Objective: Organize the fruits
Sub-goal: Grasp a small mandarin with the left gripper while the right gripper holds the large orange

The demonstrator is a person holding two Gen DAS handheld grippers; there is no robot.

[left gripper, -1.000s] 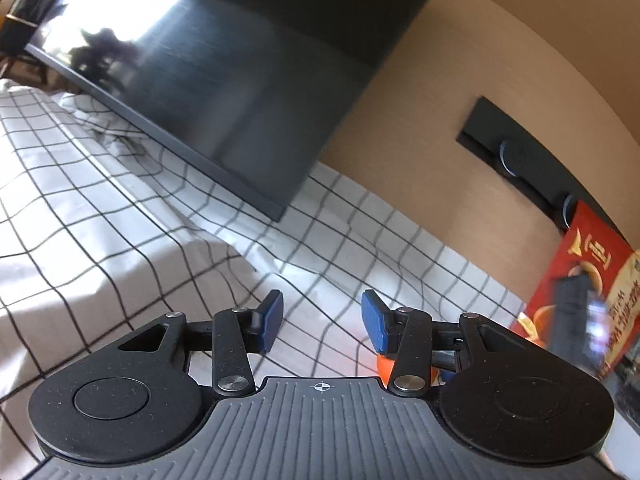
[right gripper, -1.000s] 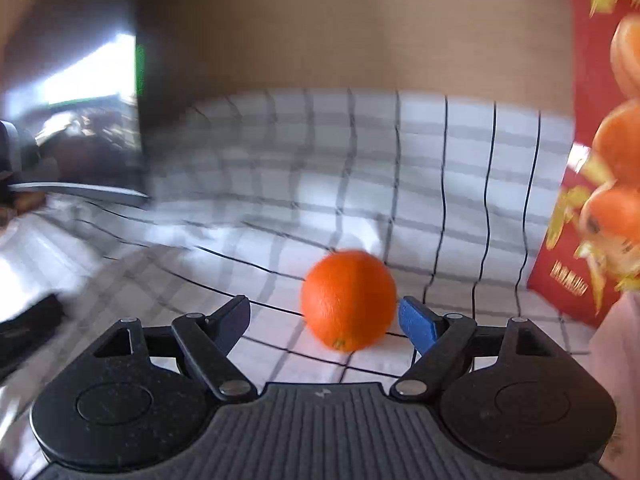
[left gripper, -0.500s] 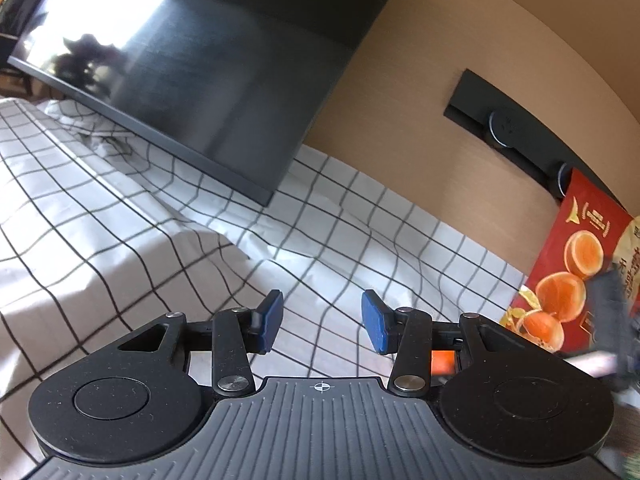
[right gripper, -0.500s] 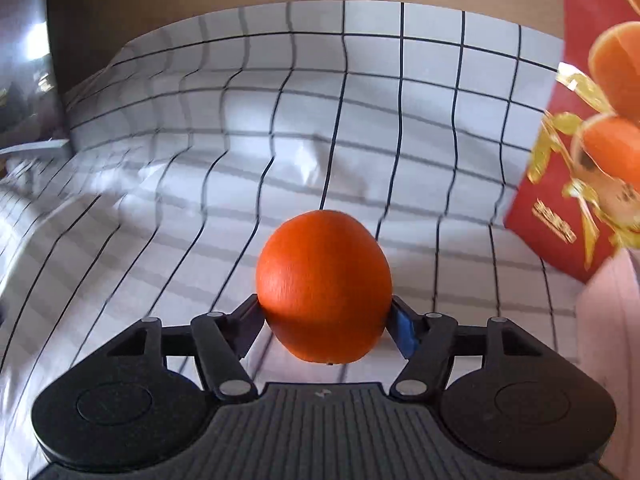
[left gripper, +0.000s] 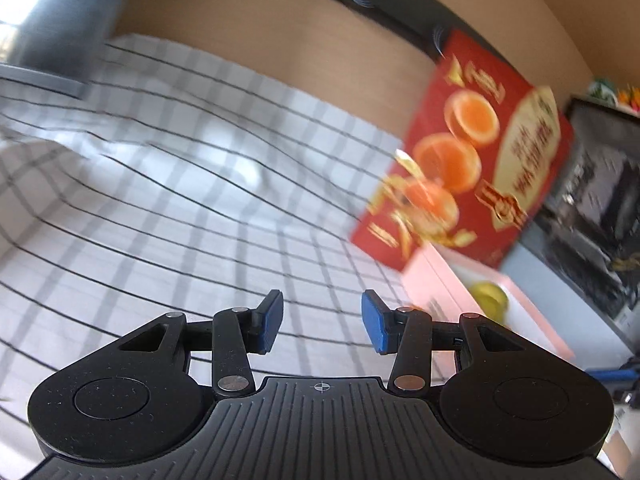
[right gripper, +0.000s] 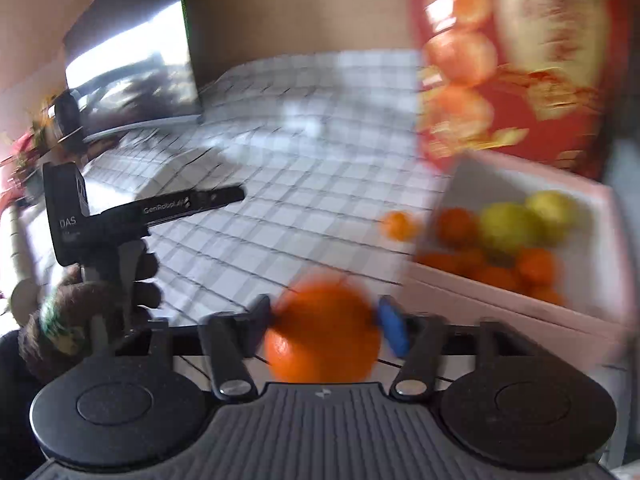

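1. Right wrist view, nearest: the right gripper (right gripper: 324, 330) has its jaws clamped on an orange (right gripper: 323, 330), one blue pad on each side of the fruit, which is lifted off the checked cloth (right gripper: 304, 184) below it.
2. Left of those jaws, a gloved hand (right gripper: 92, 300) grips the handle of the left gripper (right gripper: 236, 194), seen here from the side; its black body points across the cloth, well apart from the held orange.
3. Ahead and to the right of the right jaws stands a pink-white box (right gripper: 500, 300) with its top open. Inside lie several oranges (right gripper: 532, 266) and two yellow-green fruits (right gripper: 508, 226), piled touching one another; blur hides any exact count.
4. Just beyond the box's near-left corner a small orange (right gripper: 398, 225) sits on the cloth, just beside the box wall.
5. Behind the box a red carton (right gripper: 560, 92) printed with oranges stands upright; its lettering is too smeared to read.
6. Far left of the jaws, a dark screen (right gripper: 132, 76) leans at the back of the worktop against a tan wall.
7. Left wrist view: the left gripper (left gripper: 322, 322) holds its jaws wide with nothing between the blue pads, above the checked cloth (left gripper: 160, 220).
8. Ahead and right of these jaws is the same pink-white box (left gripper: 436, 280), a yellow-green fruit (left gripper: 490, 300) showing inside, and the red carton (left gripper: 472, 152) upright behind it.
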